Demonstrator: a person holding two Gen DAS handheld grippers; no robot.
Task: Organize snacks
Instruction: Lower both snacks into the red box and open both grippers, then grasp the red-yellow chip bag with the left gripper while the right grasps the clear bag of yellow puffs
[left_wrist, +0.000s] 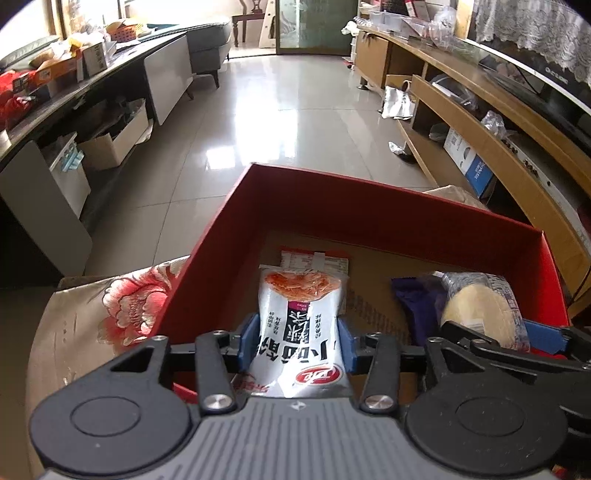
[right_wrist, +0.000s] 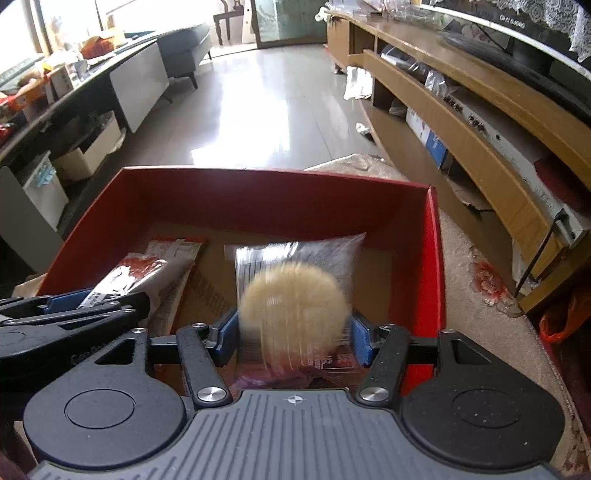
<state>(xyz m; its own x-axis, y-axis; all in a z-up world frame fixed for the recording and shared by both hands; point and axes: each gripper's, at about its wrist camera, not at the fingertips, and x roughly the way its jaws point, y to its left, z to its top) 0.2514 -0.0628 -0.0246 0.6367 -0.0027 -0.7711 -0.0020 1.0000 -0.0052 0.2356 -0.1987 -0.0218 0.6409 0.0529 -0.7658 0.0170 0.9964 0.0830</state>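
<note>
Daylight from far doorway, glare on floor tiles; fisheye-bent edges; motion-blurred bun packet.

Each hand-held gripper shows black linkage arms, silver screws, blue pads, ribbed grey housing.

White snack packet, centre bottom of left wrist view: large black Chinese characters, upside down from the camera and not read with certainty; red oval brand logo near the lower end, also inverted; small dark red tag and fine vertical print lines, too small to read. Label panel beyond it, upper part of packet: dense small print, unreadable. Blue-white carton on the right-hand shelf: white lettering on blue, too blurred to make out. Black TV frame, upper right of right wrist view: pale inverted lettering, seemingly "CHANGHONG", only partly legible. Clear bun bag, centre of right wrist view: red-white print patch, motion-blurred, illegible.
</note>
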